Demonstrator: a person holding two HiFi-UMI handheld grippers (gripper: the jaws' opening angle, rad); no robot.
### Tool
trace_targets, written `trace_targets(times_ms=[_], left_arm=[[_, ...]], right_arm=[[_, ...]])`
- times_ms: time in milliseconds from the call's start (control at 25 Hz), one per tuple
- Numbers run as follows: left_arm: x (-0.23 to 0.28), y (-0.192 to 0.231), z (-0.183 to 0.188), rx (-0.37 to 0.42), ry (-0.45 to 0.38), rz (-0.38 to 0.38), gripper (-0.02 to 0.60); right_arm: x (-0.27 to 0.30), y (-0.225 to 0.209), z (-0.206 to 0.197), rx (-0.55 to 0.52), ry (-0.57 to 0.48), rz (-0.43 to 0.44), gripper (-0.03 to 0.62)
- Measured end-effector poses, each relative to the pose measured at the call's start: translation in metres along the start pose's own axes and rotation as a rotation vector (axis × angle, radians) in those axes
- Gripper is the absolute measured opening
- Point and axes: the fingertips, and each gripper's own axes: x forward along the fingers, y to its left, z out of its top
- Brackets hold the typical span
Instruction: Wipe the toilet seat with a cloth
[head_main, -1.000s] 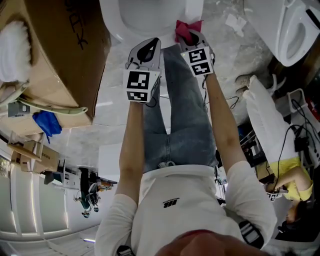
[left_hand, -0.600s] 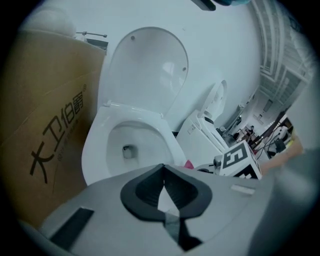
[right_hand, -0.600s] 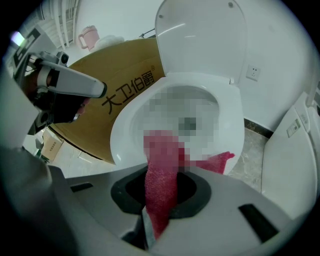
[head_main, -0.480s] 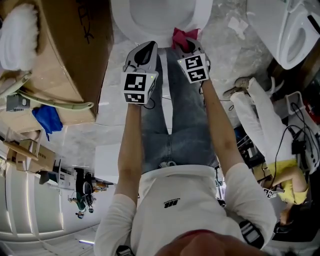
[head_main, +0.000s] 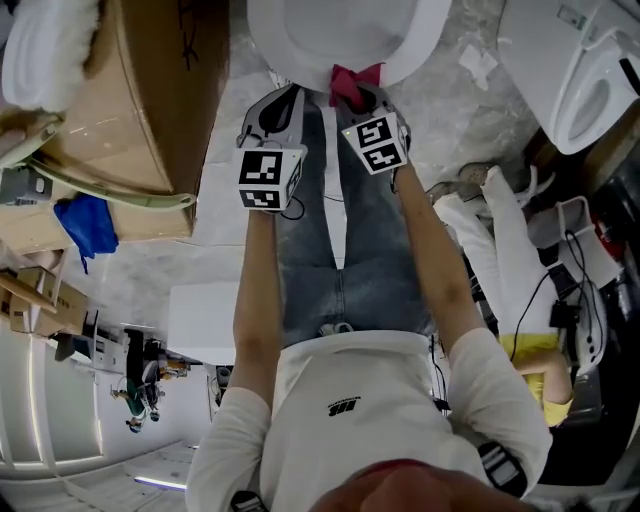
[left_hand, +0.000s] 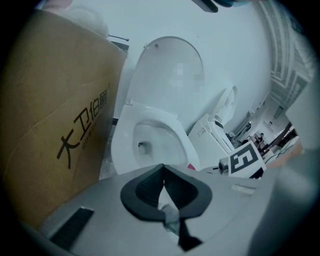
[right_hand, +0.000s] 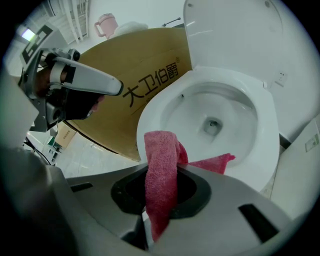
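Observation:
A white toilet stands ahead with its lid raised and its seat down over the bowl. In the head view the seat's front rim is at the top centre. My right gripper is shut on a red cloth, which hangs over the jaws just before the seat's front edge. The red cloth overlaps the rim in the head view; I cannot tell if it touches. My left gripper hovers beside it on the left, shut with nothing in it, its jaws pointing at the bowl.
A large cardboard box stands close on the toilet's left, with a pink cup on top. Another white toilet is at the far right. A person in yellow sits among cables at the right. The floor is marble tile.
Both grippers have moved forward toward the toilet, and more of its bowl shows in the head view. The red cloth now reaches the seat's front rim.

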Motion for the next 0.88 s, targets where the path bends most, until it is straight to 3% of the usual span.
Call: trace_targets(times_ms=[880], left_arm=[[-0.033, 0.042, -0.004, -0.108, -0.060, 0.119, 0.011]], right_arm=[[0.032, 0.048, 0.051, -0.194, 0.040, 0.141, 0.051]])
